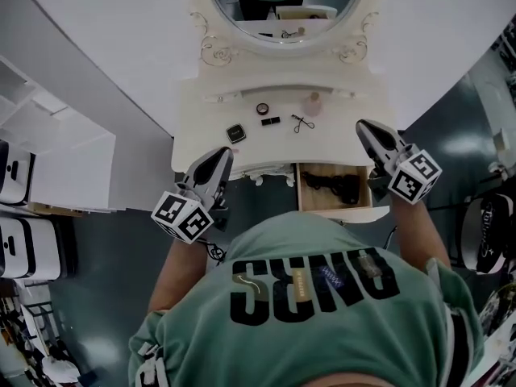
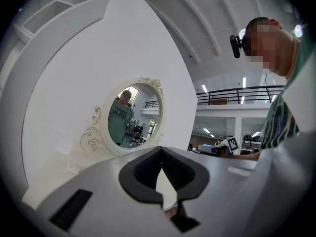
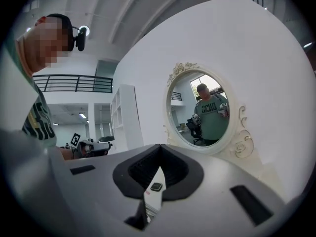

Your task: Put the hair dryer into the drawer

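Dressing table (image 1: 201,147): hair dryer (image 1: 337,185) lies in the open drawer (image 1: 301,192) below its top, placing looks done; left gripper (image 1: 222,153) and right gripper (image 1: 364,125) clenched empty.

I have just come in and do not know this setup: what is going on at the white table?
A person stands at a white dressing table with a gripper in each hand. The left gripper and the right gripper are both shut and empty, held up toward the mirror. The black hair dryer already lies in the open drawer.
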The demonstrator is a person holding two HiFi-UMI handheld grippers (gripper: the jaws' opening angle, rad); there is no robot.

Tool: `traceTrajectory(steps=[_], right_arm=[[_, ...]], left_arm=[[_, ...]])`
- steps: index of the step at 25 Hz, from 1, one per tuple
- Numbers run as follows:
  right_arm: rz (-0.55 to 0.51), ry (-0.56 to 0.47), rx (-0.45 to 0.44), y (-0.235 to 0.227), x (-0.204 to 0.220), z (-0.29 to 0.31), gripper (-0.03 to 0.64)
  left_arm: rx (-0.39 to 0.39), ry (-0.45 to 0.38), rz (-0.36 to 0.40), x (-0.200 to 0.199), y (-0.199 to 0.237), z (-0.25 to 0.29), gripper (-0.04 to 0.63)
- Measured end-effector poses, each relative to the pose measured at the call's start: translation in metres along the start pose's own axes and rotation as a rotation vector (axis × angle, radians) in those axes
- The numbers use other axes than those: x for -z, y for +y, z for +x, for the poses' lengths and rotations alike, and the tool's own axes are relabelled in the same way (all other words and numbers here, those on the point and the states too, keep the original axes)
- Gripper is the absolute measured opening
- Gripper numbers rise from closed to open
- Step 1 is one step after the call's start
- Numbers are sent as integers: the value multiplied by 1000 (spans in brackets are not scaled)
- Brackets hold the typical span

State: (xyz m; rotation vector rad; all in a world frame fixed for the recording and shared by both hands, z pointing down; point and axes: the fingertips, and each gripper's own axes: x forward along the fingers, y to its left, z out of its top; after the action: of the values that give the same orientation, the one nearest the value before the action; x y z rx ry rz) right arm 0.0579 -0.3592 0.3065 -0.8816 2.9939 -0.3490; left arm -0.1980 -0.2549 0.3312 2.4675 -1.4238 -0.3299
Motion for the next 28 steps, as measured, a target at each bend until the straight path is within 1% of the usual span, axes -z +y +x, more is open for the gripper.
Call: traceTrajectory(steps=[6, 13, 21, 28], right_arm=[[-12, 14, 24, -1, -2, -5, -6], [2, 13, 16, 0, -2, -2, -6], [-27, 29, 13, 3, 2, 0, -6], [-30, 43, 12, 6, 7, -2, -6]], left_arm=[[-3, -26, 10, -11, -2, -2, 8], [-2, -23, 5, -9, -4, -3, 8], [-3, -30, 4, -9, -5, -5, 8], [-8, -30, -2, -7, -5, -8, 8]])
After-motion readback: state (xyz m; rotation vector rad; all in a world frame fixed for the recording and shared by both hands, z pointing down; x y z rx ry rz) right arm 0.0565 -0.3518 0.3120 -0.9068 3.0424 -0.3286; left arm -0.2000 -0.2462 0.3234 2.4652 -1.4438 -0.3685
